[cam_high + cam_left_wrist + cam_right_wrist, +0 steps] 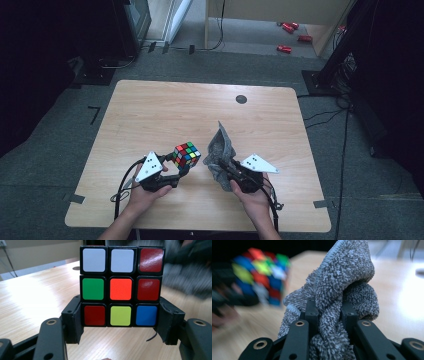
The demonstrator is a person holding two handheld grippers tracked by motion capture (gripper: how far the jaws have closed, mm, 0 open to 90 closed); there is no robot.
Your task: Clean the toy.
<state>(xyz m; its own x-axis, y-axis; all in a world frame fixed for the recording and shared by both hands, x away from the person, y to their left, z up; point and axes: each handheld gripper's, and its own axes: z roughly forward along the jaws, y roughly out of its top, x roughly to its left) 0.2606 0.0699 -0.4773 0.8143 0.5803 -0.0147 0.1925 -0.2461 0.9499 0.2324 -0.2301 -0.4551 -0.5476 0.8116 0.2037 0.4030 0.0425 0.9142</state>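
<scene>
A scrambled colour cube is held above the wooden table, gripped low at its sides by my left gripper. In the left gripper view the cube sits between the two black jaws, showing white, red, green, orange, yellow and blue tiles. My right gripper is shut on a grey terry cloth, bunched and standing up just right of the cube. The cloth fills the space between the right jaws; the cube appears blurred to its left.
A dark round spot marks the table's far side. Beyond the table are grey carpet, a light wooden desk with red items under it, and black stands with cables at the right.
</scene>
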